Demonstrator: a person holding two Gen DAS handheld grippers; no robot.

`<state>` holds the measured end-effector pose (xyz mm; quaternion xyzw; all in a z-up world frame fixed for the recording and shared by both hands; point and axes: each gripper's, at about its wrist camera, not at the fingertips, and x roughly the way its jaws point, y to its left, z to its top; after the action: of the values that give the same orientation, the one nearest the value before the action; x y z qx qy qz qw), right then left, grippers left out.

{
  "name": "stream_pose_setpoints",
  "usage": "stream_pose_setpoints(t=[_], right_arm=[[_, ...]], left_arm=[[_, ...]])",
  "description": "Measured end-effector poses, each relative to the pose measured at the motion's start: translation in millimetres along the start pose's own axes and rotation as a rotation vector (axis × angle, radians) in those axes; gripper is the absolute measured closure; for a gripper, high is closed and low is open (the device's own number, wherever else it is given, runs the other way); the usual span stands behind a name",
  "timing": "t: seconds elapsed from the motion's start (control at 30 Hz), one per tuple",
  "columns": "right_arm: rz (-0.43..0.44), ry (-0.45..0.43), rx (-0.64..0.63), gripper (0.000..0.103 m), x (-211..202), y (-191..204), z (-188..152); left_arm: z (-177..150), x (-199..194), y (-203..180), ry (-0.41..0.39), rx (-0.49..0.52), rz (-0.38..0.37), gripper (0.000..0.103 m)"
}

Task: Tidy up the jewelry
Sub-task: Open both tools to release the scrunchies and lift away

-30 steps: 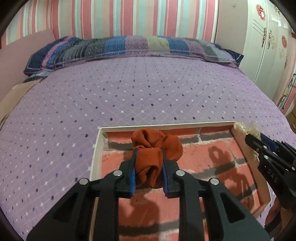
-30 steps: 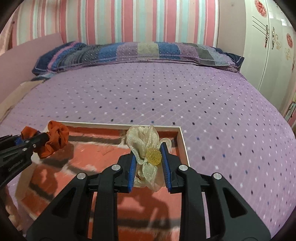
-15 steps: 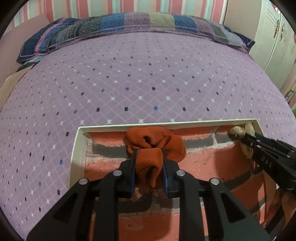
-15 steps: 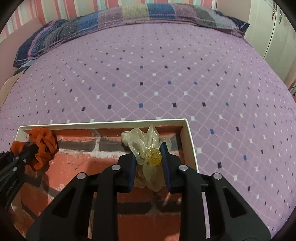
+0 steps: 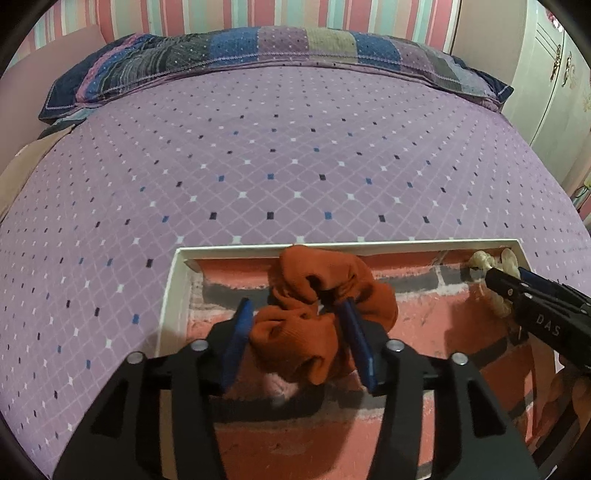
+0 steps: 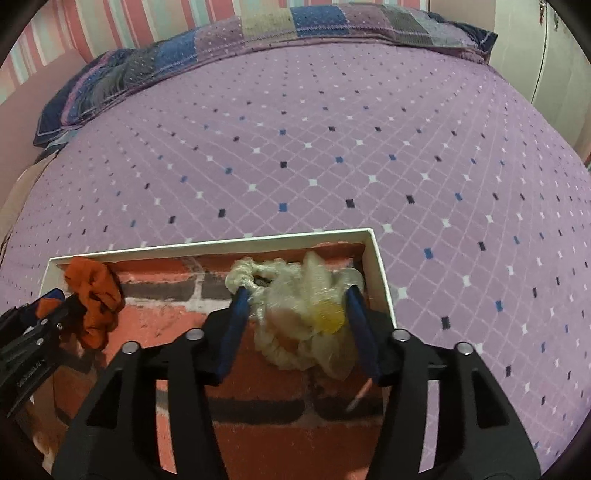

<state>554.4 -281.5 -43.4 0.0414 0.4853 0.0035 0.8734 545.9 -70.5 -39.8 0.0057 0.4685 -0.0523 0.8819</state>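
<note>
Left gripper [image 5: 295, 325]: its blue fingers [image 5: 236, 339] have just been spreading apart; the orange scrunchie [image 5: 314, 314] lies loose between them, and neither pad visibly squeezes it.
Orange scrunchie: it rests on the box floor near the far left part of the box, its far edge against the far wall.
Right gripper [image 6: 295, 317]: its blue fingers [image 6: 360, 332] have just been spreading too; the cream hair tie [image 6: 299, 314] sits between them, slack, with no clear squeeze on it.
Cream hair tie: sheer, ruffled fabric with a yellow bead [image 6: 328, 317] on its near right side; it lies on the box floor in the far right corner, just beside the right wall.
Box [image 5: 173, 291]: shallow, with white walls and a floor printed as red brick with grey and white joints; it sits on the bed.
Bed [image 5: 295, 166]: covered in a purple sheet with a diamond grid and small dark, blue and white squares.
Pillow [image 5: 258, 51]: long, with blue, purple and grey patches, lying across the far end of the bed.
Wall [image 5: 229, 16]: striped in pink, white and teal, behind the pillow.
Wardrobe [image 5: 554, 74]: pale, at the far right.
</note>
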Motion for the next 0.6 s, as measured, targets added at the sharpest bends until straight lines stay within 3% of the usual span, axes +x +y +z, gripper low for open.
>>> stream_pose_setpoints(t=[0.1, 0.2, 0.27, 0.4, 0.6], right_arm=[[0.012, -0.031, 0.003, 0.042, -16.0, -1.1, -4.0], [0.020, -0.066, 0.004, 0.033, -35.2, -2.5, -10.2], [0.021, -0.081, 0.004, 0.031, -50.5, -2.6, -18.3], [0.015, -0.124, 0.000, 0.019, -79.3, -2.2, -36.9], [-0.024, -0.214, -0.007, 0.011, -130.9, -5.8, -87.4]], left_arm=[[-0.7, -16.2, 1.6, -0.021, -0.005, -0.015, 0.051], [-4.5, -38.2, 2.9, -0.062, -0.002, -0.014, 0.039], [-9.6, -51.6, 4.7, -0.079, 0.002, -0.008, 0.037], [-32.0, -85.3, 15.2, -0.115, 0.009, 0.011, 0.026], [-76.1, -131.7, 35.4, -0.169, 0.017, 0.012, 0.018]])
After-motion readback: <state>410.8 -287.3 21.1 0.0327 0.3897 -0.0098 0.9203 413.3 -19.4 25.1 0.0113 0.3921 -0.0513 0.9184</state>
